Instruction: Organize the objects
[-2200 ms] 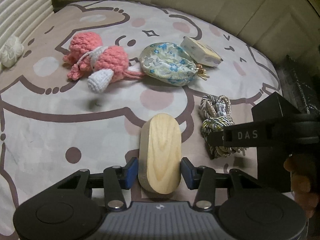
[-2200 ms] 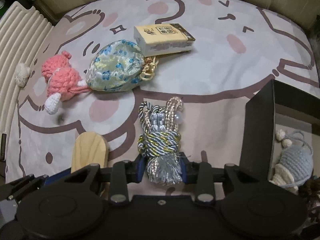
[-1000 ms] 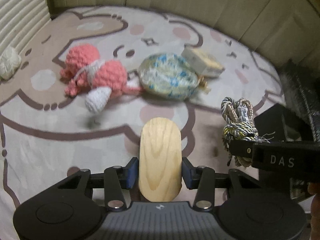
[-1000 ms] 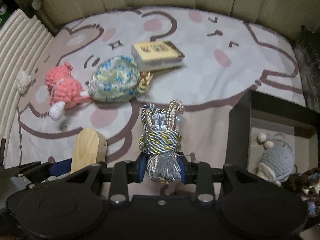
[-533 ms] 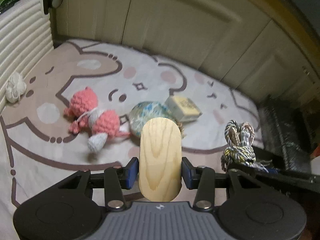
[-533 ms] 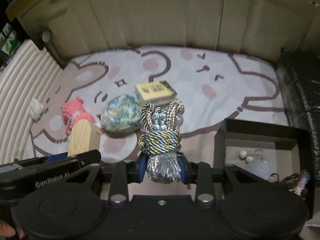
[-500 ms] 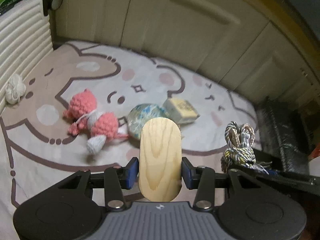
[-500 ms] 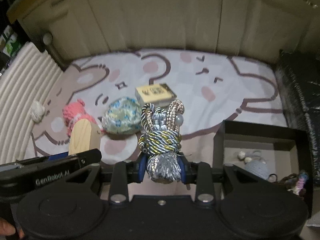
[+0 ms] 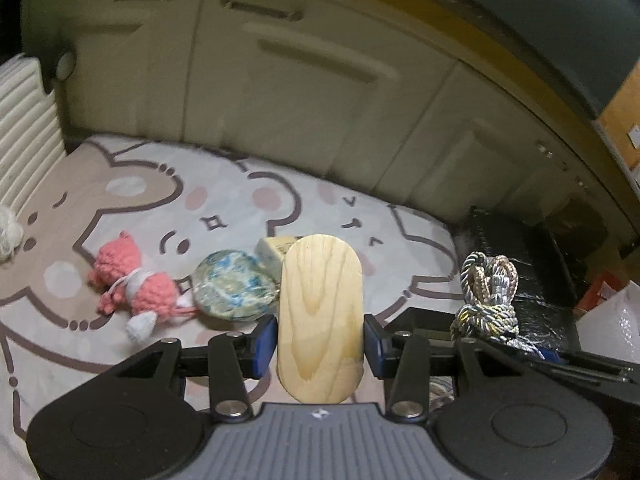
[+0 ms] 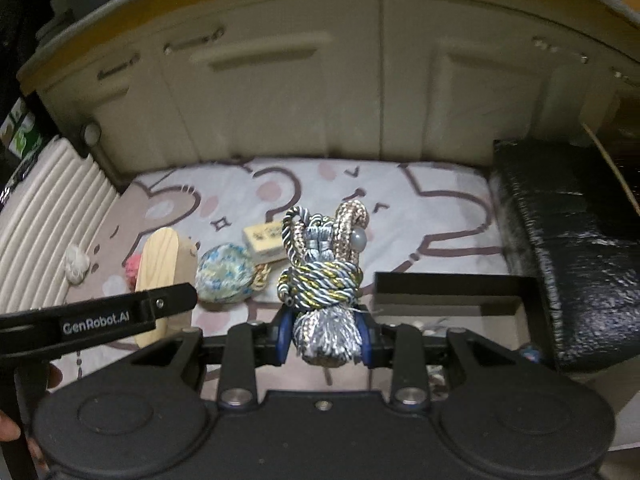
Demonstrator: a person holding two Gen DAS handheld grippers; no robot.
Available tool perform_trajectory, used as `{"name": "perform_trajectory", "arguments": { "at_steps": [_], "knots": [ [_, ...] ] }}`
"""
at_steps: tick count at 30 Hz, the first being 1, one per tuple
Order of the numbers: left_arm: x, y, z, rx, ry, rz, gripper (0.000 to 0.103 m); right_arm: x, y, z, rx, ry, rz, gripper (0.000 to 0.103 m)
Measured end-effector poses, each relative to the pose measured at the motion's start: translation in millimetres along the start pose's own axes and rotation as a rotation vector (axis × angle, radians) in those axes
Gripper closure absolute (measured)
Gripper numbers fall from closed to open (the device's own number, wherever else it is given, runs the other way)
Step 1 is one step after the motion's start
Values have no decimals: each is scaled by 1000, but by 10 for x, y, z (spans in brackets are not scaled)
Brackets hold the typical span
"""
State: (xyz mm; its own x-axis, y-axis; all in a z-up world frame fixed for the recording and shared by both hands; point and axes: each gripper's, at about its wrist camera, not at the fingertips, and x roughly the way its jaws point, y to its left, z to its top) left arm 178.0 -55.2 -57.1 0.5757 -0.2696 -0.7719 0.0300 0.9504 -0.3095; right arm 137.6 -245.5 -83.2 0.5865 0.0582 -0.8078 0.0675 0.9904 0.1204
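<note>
Grippers: both are raised above a cartoon-print mat (image 9: 132, 216), each with something clamped between its blue pads.
Left gripper (image 9: 320, 338): fingers pressed against the two long sides of a wooden oval block (image 9: 320, 316), which stands upright between them, clear of the mat.
Right gripper (image 10: 323, 334): fingers closed on the silver tassel end of a knotted cord bundle (image 10: 320, 276); the looped ends stand up above the knot, with a pale bead near the top.
Black box (image 10: 448, 292): open, on the mat's right side just beyond the right gripper; small items lie inside but are too hidden to name.
Pink crochet toy (image 9: 132, 284): lying on the mat at left.
Floral pouch (image 9: 232, 286): just right of the toy, touching or nearly touching it.
Yellow card box (image 10: 264, 242): right behind the pouch.
White yarn ball (image 10: 76, 266): near the mat's left edge, well apart from the rest.
Cabinet doors (image 10: 280, 92): cream, behind the mat.
</note>
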Motion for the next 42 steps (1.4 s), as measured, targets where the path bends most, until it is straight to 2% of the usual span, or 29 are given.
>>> {"name": "perform_trajectory", "arguments": {
  "at_steps": [8, 16, 25, 33, 38, 40, 42],
  "knots": [
    [48, -337, 56, 67, -7, -25, 57, -88, -356, 13, 46, -49, -34, 70],
    [273, -680, 0, 94, 42, -77, 57, 12, -765, -79, 82, -21, -64, 70],
    [504, -855, -51, 87, 80, -96, 57, 397, -1230, -216, 286, 27, 98, 70],
    [624, -886, -38, 49, 101, -118, 57, 892, -1165, -229, 349, 112, 183, 70],
    [686, -894, -12, 30, 94, -96, 57, 1128, -1193, -255, 415, 149, 235, 70],
    [724, -885, -1, -2, 108, -120, 57, 1193, -1208, -285, 413, 171, 229, 70],
    [758, -918, -8, -10, 118, -132, 57, 1254, -1185, -324, 365, 214, 175, 70]
  ]
}}
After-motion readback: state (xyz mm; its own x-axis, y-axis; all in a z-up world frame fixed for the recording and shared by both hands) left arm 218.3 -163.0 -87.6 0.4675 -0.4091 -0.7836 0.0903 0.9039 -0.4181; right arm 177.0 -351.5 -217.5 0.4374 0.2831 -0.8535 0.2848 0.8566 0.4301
